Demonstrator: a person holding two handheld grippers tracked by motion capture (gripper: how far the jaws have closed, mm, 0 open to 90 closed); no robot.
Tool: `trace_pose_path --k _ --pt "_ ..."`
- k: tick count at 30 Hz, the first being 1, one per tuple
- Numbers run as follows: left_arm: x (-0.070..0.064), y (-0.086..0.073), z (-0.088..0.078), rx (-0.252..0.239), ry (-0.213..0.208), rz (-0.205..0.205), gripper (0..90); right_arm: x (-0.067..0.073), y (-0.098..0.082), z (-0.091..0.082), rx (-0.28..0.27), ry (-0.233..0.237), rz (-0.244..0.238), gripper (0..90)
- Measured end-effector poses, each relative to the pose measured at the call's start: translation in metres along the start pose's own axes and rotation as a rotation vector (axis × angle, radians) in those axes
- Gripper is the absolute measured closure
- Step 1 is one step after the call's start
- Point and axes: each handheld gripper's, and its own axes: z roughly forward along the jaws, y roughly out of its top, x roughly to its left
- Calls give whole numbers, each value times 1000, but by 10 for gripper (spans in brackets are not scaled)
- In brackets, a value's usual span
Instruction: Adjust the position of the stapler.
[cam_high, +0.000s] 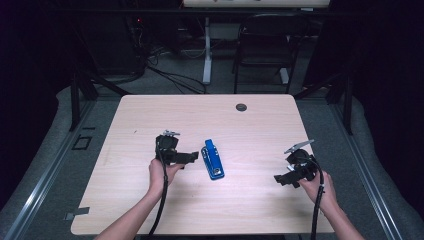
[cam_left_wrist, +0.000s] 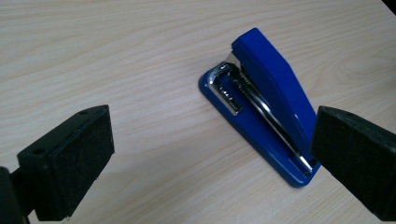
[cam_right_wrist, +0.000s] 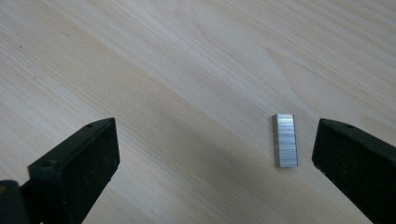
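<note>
Both tongs gape: left tongs (cam_left_wrist: 210, 154) face the blue stapler (cam_left_wrist: 266, 100), right tongs (cam_right_wrist: 215, 163) a staple strip (cam_right_wrist: 285, 140).

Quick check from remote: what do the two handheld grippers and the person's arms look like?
Both the left gripper and right gripper are black, with blocky dark padded jaws, a grey three-cornered plate on top and a black cable trailing back along the forearm. The forearms are bare, no sleeves in view.

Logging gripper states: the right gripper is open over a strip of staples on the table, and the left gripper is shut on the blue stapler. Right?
Not quite. The left gripper is open, its jaws spread either side of the blue stapler without touching it, as the left gripper view shows. The rest stands.
</note>
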Motion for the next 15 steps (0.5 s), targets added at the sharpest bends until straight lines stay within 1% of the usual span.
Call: trace_pose_path --k 2,7,8,9,10,11,13,15 --pt "-7 3 7 6 -15 -5 2 0 0 0 5 1 -2 4" --pt "-22 6 23 31 -50 22 2 0 -1 -1 -2 -3 -3 4" --pt "-24 6 26 36 -53 27 2 -1 -1 -1 3 0 -8 5" --pt "-25 7 29 39 -55 30 2 0 -1 -1 -7 5 2 5" --pt "-26 8 32 44 -60 29 2 -1 -1 -1 -6 -1 3 6" --pt "-27 8 34 51 -60 31 2 -1 -1 -1 -4 9 3 7" --pt "-29 10 40 59 -64 28 2 -1 -1 0 -3 7 5 7" --pt "-32 10 44 70 -52 29 10 -1 -1 -1 -5 6 4 8"
